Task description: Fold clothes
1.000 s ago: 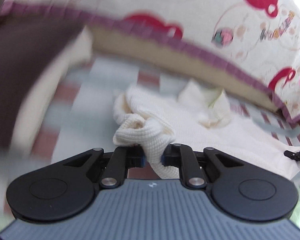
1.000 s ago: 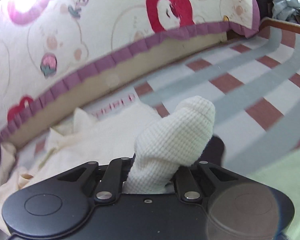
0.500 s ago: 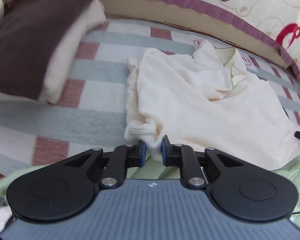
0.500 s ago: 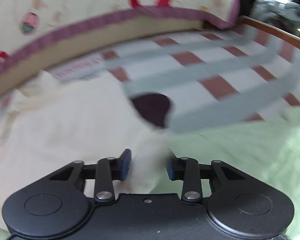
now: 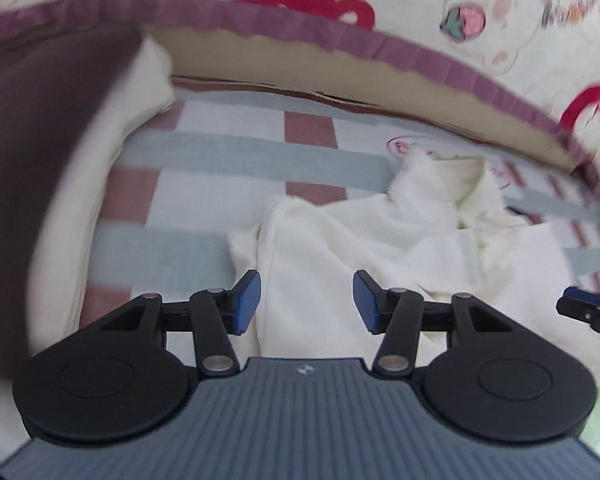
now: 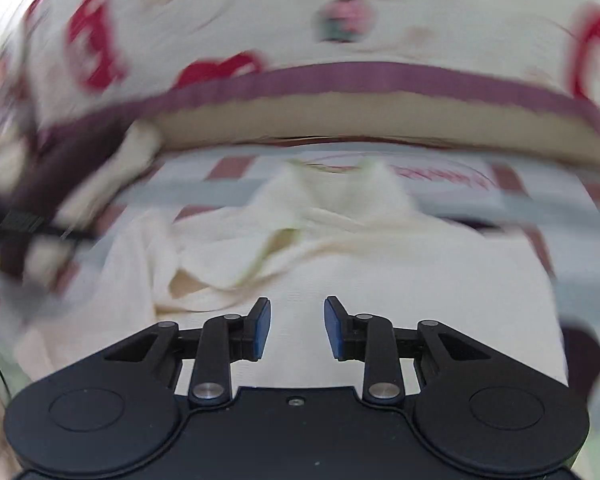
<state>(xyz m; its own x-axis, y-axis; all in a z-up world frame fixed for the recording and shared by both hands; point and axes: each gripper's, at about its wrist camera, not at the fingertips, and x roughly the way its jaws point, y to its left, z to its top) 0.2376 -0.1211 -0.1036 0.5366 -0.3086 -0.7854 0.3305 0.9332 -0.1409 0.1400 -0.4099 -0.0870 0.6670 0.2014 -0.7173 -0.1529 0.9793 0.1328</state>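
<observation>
2 pillows (image 5: 52, 184) crowd the cream garment (image 5: 380, 248).

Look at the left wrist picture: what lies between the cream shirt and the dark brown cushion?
In the left wrist view, only bare checked bedsheet lies between the cream shirt and the dark brown cushion.

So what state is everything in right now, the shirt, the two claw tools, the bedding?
Cream waffle-knit shirt: lying rumpled on the bed, collar bunched, not yet folded.
Left gripper: jaws opening, pads clear of the cloth beneath.
Right gripper: open, gripping nothing, shirt below.
Checked grey, pink and white sheet: spread flat under the shirt.
Dark brown and cream folded blanket: lying to the left of the shirt.
</observation>
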